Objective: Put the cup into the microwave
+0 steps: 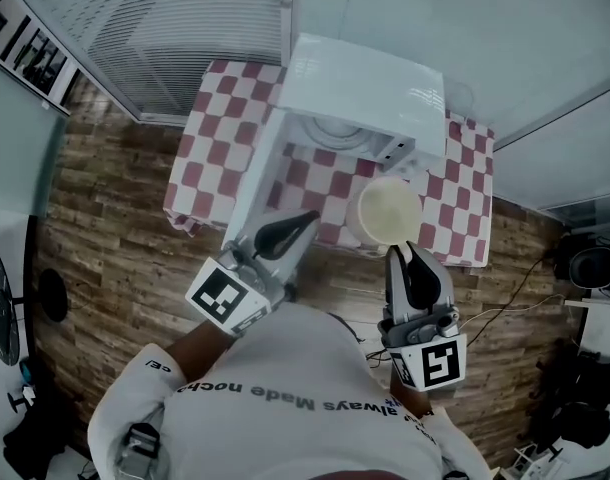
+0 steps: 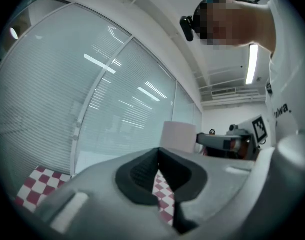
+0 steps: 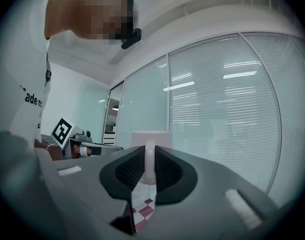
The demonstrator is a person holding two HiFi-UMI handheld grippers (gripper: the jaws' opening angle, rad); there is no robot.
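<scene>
A white cup hangs in front of the white microwave, just above the checkered table. My right gripper is shut on the cup's handle, which stands upright between the jaws with the cup body behind it. The microwave door is swung open to the left, and the turntable shows inside. My left gripper is shut and empty beside the open door's lower end. From the left gripper view the cup and right gripper appear ahead to the right.
Glass walls with blinds stand right behind the table. Wooden floor lies to the left, and cables and dark equipment are on the floor at the right. The person's white shirt fills the bottom of the head view.
</scene>
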